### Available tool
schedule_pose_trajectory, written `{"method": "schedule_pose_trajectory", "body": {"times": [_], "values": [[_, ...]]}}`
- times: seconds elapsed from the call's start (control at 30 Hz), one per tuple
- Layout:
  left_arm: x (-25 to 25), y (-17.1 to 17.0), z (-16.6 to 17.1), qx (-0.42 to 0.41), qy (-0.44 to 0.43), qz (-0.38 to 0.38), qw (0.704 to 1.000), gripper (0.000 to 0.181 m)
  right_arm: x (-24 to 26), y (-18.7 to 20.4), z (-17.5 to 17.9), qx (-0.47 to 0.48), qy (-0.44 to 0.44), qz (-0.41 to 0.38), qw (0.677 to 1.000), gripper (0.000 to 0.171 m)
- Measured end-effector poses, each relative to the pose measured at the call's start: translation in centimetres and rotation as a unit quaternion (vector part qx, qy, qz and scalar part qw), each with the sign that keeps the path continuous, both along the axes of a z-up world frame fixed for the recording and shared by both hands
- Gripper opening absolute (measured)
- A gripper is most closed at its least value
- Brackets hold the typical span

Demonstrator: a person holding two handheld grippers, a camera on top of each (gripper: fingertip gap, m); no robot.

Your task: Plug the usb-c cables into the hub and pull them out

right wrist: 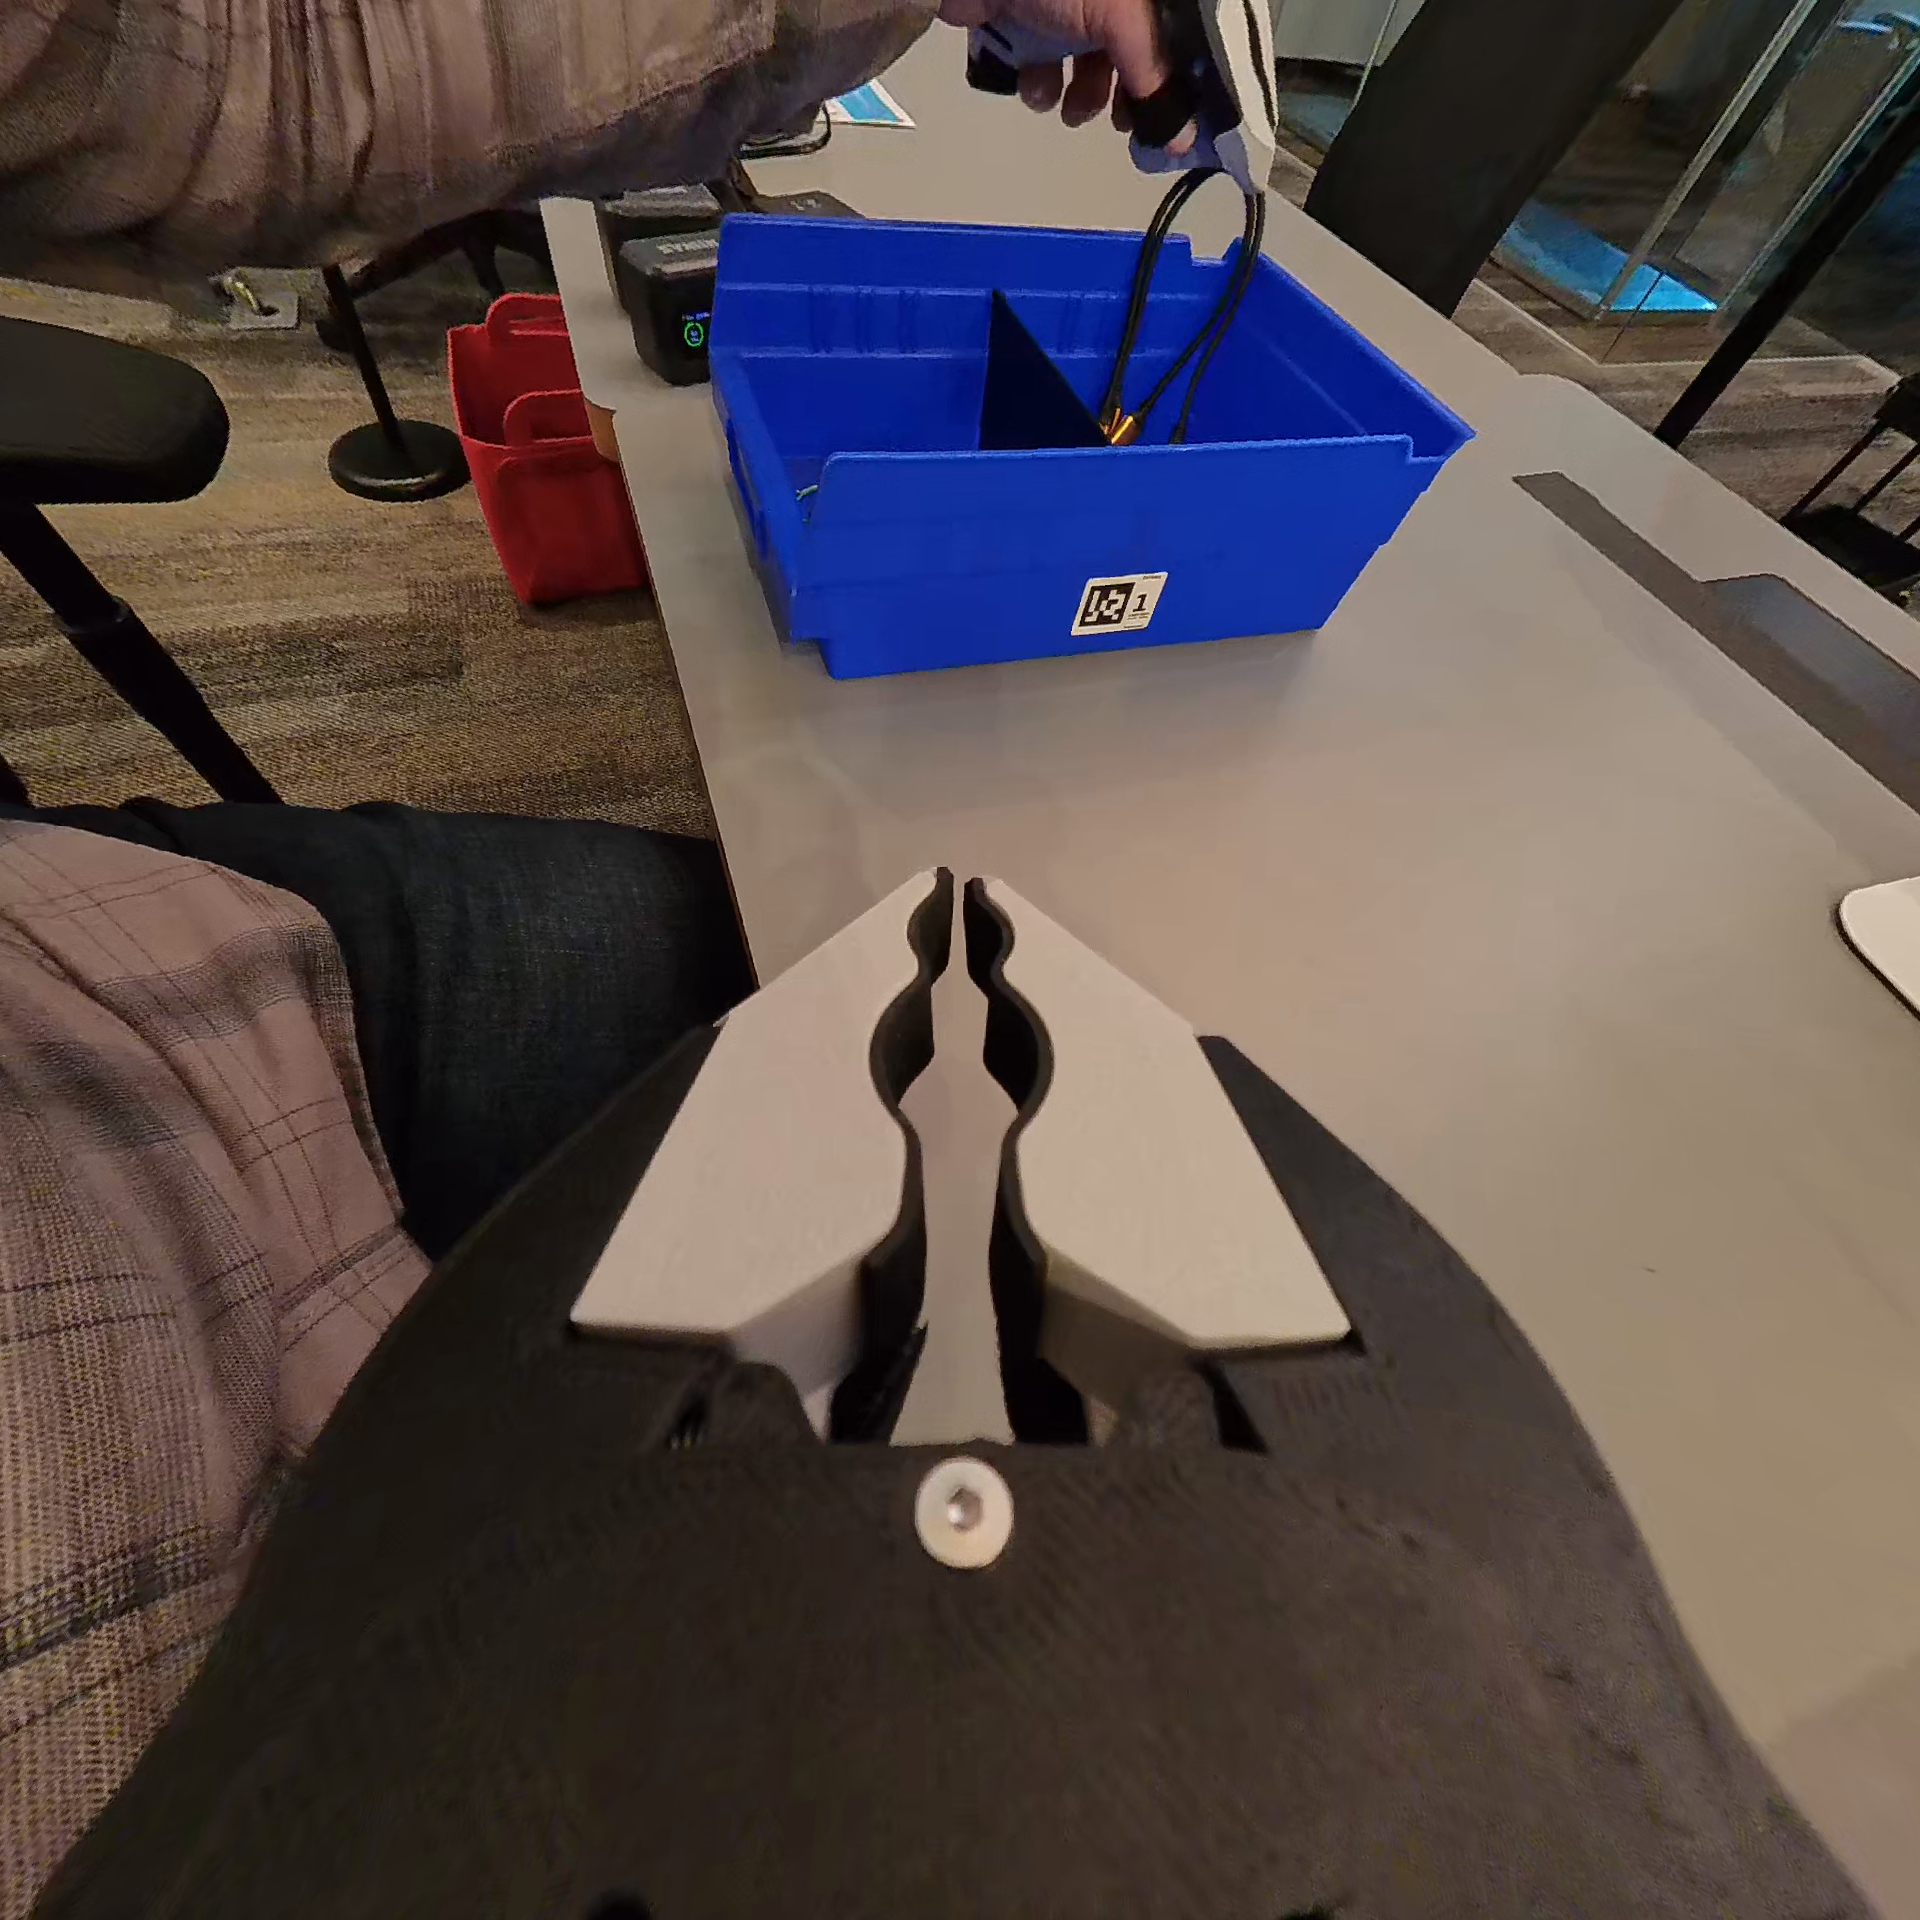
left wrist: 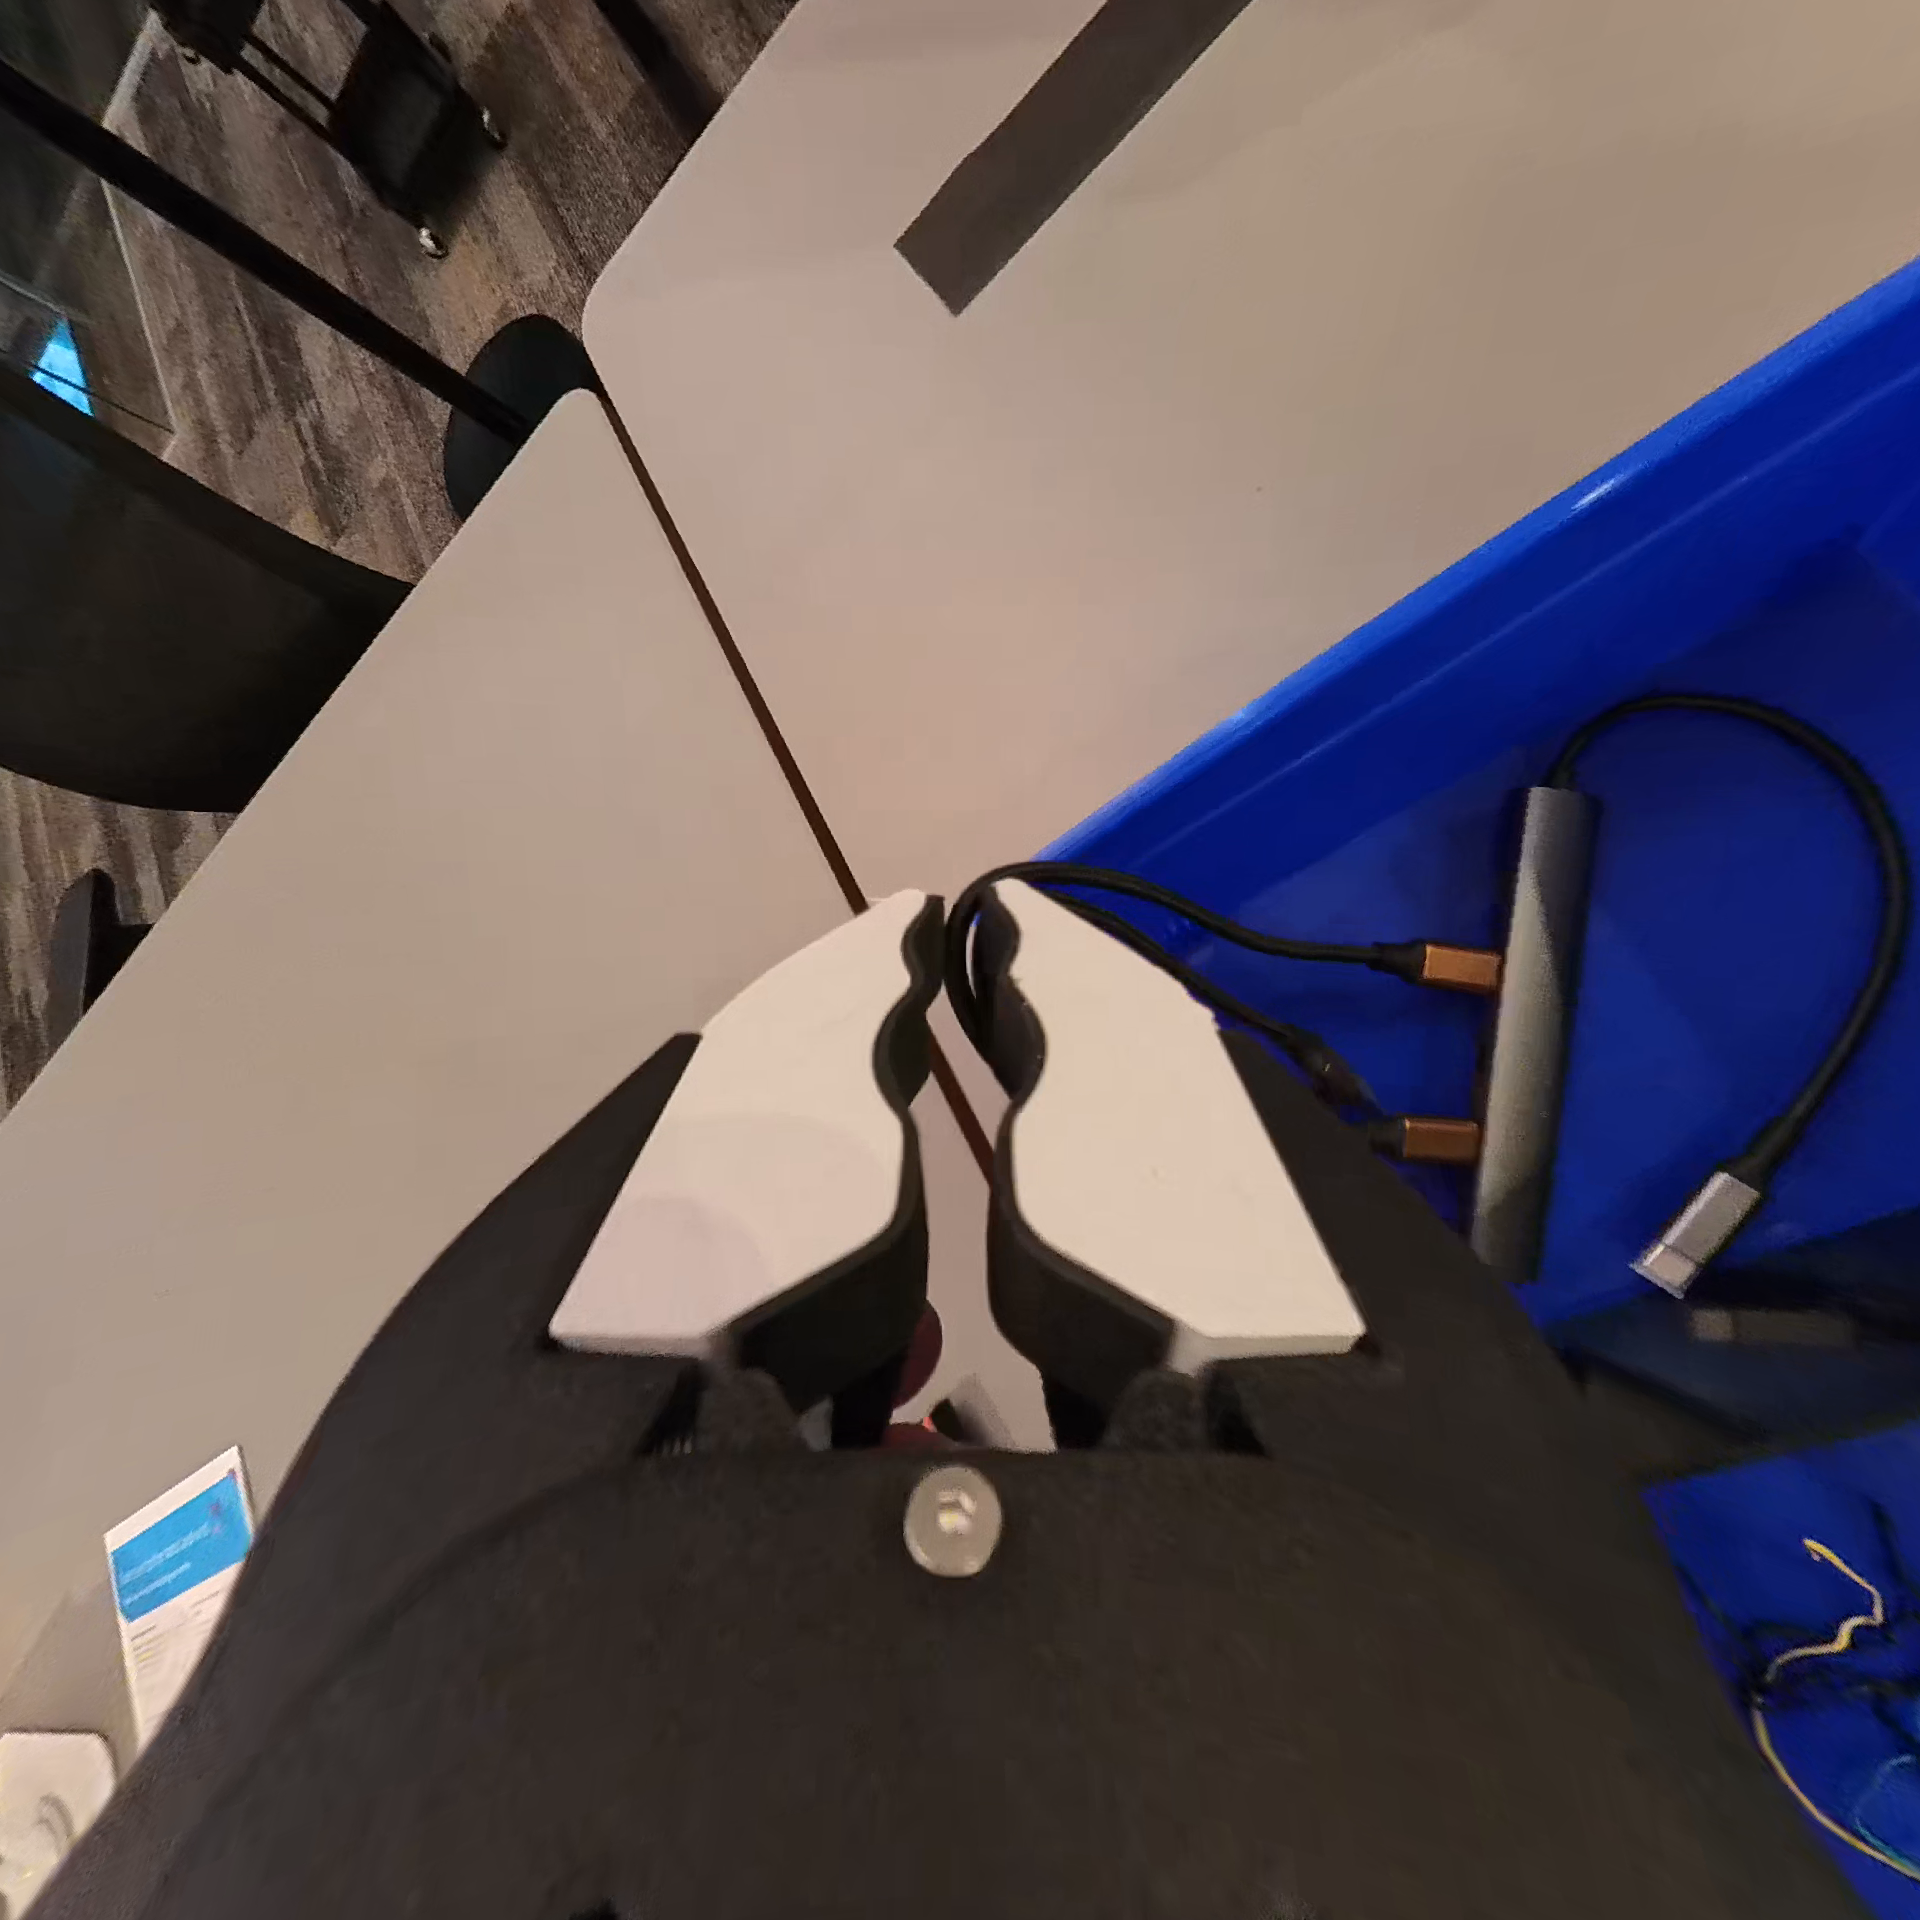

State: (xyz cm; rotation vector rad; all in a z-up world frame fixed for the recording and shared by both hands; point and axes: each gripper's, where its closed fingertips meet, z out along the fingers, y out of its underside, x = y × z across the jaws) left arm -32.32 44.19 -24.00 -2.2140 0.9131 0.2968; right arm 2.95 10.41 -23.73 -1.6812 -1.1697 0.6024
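A: Left wrist view only — grey hub [left wrist: 1527, 1039] on the blue bin [left wrist: 1714, 935] floor, two black cables [left wrist: 1226, 935] plugged in; left tool [left wrist: 951, 914] pinches their loop above the bin.

B: Right wrist view — bin's divider [right wrist: 1023, 379]; right tool [right wrist: 956, 883] pressed together, empty, well short of the bin over the counter [right wrist: 1351, 883].

Ahead of the right gripper [right wrist: 958, 883] the table [right wrist: 1299, 883] lies bare up to the bin [right wrist: 1091, 540], whose front wall blocks a level way in; entry is from above. Inside, a divider [right wrist: 1029, 390] splits it, and two cables [right wrist: 1195, 301] rise from the right compartment to the left gripper [left wrist: 951, 914]. To that gripper's right, the hub [left wrist: 1532, 1029] and its looped lead [left wrist: 1860, 935] crowd the bin floor.
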Motion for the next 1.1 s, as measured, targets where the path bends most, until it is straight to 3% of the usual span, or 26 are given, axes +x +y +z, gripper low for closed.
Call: {"method": "schedule_pose_trajectory", "body": {"times": [0.73, 1.0, 1.1], "values": [[5.1, -3.0, 5.8, 0.081, 0.007, -0.059, 0.995, 0.003, 0.2, -0.1, 0.1, 0.005, -0.004, 0.003, 1.000, 0.000], [6.6, -3.7, 8.4, 0.171, -0.002, -0.048, 0.984, 0.003, 0.4, -0.1, 0.4, 0.011, -0.003, 0.002, 1.000, 0.000], [6.8, -4.2, 7.3, 0.173, 0.033, -0.052, 0.983, 0.003, 0.4, -0.1, 0.4, 0.011, -0.003, 0.002, 1.000, 0.000]]}}
